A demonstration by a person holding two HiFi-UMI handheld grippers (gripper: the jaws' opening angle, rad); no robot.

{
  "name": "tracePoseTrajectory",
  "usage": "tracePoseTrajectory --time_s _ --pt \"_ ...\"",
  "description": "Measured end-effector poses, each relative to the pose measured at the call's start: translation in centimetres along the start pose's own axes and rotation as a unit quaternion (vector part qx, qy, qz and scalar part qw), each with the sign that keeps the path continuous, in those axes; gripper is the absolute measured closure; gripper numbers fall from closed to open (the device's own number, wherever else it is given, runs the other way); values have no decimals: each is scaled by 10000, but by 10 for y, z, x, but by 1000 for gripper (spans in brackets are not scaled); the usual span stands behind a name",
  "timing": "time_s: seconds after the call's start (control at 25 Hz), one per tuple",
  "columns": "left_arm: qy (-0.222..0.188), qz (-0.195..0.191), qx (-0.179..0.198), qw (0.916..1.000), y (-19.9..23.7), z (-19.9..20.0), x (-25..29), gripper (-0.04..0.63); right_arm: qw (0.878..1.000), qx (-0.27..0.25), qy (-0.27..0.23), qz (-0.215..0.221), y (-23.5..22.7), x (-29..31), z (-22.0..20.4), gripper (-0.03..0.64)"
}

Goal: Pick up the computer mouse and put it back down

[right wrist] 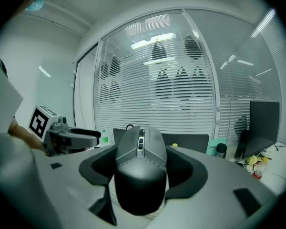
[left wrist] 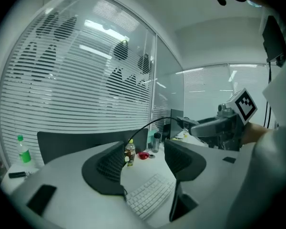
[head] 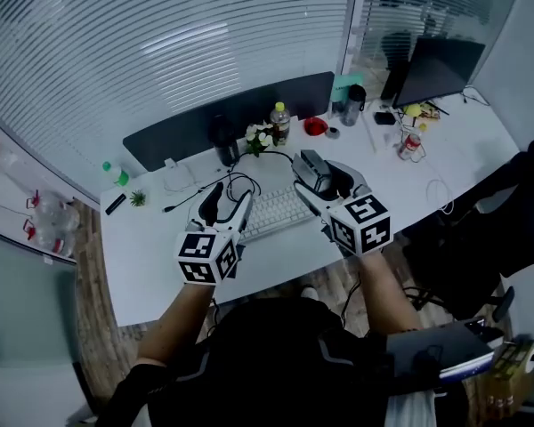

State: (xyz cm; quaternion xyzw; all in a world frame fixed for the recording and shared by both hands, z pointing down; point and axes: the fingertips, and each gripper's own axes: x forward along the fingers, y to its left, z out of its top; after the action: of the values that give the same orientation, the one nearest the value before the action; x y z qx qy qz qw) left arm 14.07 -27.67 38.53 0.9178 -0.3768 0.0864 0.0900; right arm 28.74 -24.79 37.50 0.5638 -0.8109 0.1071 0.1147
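The grey and black computer mouse (head: 312, 169) is up off the white desk (head: 151, 247), with my right gripper (head: 326, 176) shut on its sides. In the right gripper view the mouse (right wrist: 140, 151) fills the gap between the jaws of the right gripper (right wrist: 143, 175), and its black cable (left wrist: 148, 127) arcs away behind it. My left gripper (head: 228, 201) hovers over the desk to the left, open with nothing between its fingers. In the left gripper view, the left gripper (left wrist: 143, 165) frames the keyboard (left wrist: 150, 194) below it.
A white keyboard (head: 271, 213) lies under both grippers. Behind it stand a wide dark screen (head: 240, 112), a drink bottle (head: 279, 123), small flowers (head: 258, 139) and a red bowl (head: 316, 125). A second monitor (head: 436, 69) with clutter is at the right, and an office chair (head: 481, 238) beside the desk.
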Motion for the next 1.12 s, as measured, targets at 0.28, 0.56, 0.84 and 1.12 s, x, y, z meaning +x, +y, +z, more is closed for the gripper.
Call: tracePoseTrajectory --time_s 0.28,0.56,0.84,1.12 --pt "-32 146 -82 9999 -38 2 51 319 10000 33 48 -44 -75 -21 -11 322" --pt "71 75 -208 9997 -74 -4 93 321 9994 282 152 -94 -138 -32 -33 322" --pt "392 81 -111 9991 -97 -21 138 321 9979 453 415 -195 -185 -27 -60 322" --pt "604 -63 -180 9980 -115 -45 169 321 9948 583 780 -308 -216 -13 -104 322"
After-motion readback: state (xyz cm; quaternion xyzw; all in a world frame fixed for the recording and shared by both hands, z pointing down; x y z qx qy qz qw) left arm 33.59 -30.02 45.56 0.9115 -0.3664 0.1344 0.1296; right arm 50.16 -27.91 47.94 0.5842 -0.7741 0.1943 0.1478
